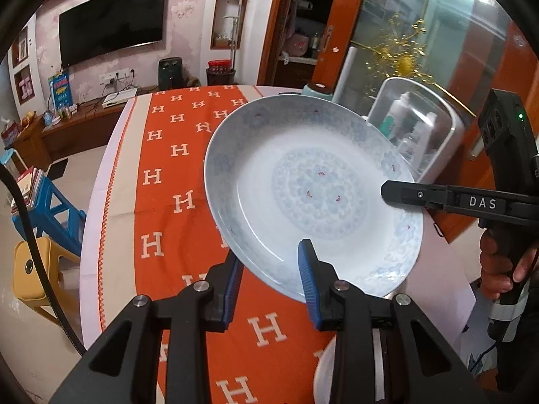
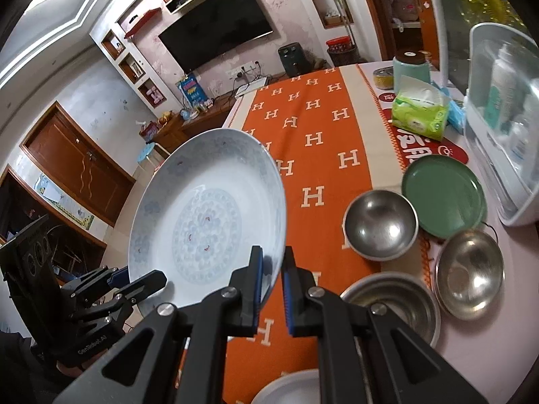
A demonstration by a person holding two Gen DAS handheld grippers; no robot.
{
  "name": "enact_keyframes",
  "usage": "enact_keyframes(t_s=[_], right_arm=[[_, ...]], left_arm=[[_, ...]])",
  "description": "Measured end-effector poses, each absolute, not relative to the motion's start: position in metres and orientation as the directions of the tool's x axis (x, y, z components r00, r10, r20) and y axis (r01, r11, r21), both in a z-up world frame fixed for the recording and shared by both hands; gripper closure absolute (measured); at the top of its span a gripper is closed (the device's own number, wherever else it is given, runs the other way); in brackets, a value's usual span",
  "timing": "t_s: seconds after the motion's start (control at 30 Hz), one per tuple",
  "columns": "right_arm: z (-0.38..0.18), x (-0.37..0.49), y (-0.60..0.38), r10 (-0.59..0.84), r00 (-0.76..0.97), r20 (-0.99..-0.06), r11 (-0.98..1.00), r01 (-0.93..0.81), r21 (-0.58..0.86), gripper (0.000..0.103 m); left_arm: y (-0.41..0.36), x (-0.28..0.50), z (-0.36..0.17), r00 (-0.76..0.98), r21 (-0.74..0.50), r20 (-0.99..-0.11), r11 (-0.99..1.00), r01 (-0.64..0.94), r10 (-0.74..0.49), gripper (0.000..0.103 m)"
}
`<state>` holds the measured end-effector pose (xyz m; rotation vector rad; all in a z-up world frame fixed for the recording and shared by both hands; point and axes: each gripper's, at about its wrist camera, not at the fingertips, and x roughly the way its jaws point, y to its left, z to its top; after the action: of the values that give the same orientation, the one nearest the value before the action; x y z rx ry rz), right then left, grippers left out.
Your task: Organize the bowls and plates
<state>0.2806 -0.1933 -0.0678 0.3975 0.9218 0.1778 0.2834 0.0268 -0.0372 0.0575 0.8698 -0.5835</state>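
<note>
A white plate with a blue floral pattern hangs tilted above the table, held by both grippers. My left gripper is shut on its near rim, one blue pad on top and one underneath; in the right wrist view the left gripper grips the plate's lower left edge. My right gripper is shut on the opposite rim, which sits between its blue pads. In the left wrist view the right gripper reaches in from the right, with a hand on its handle.
An orange cloth with white H letters covers the round table. Three steel bowls and a green plate lie at the right. A white plate lies near the front edge. A tissue pack and clear-lidded box stand behind.
</note>
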Motion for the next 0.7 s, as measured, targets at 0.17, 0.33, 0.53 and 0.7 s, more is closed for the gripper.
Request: enact_keyframes(t_s=[0.17, 0.33, 0.53, 0.7], right_arm=[[-0.057, 0.247, -0.192, 0.303, 0.618, -0.726, 0.913, 0.032, 0.408, 0.092], [-0.049, 0.213, -0.191, 0.284, 0.638, -0.716, 0.914, 0.045, 0.403, 0.092], [-0.045, 0.173, -0.193, 0.265, 0.655, -0.707, 0.912, 0.067, 0.404, 0.092], [-0.046, 0.144, -0.193, 0.245, 0.656, -0.714, 0.912, 0.094, 0.399, 0.092]], left_arm=[[0.027, 0.251, -0.024, 0.505, -0.178, -0.722, 0.832, 0.525, -0.473, 0.072], [0.027, 0.22, -0.017, 0.503, -0.181, -0.712, 0.821, 0.542, -0.49, 0.072], [0.024, 0.183, -0.011, 0.492, -0.176, -0.708, 0.801, 0.572, -0.507, 0.072], [0.02, 0.157, -0.015, 0.466, -0.182, -0.717, 0.784, 0.593, -0.519, 0.072]])
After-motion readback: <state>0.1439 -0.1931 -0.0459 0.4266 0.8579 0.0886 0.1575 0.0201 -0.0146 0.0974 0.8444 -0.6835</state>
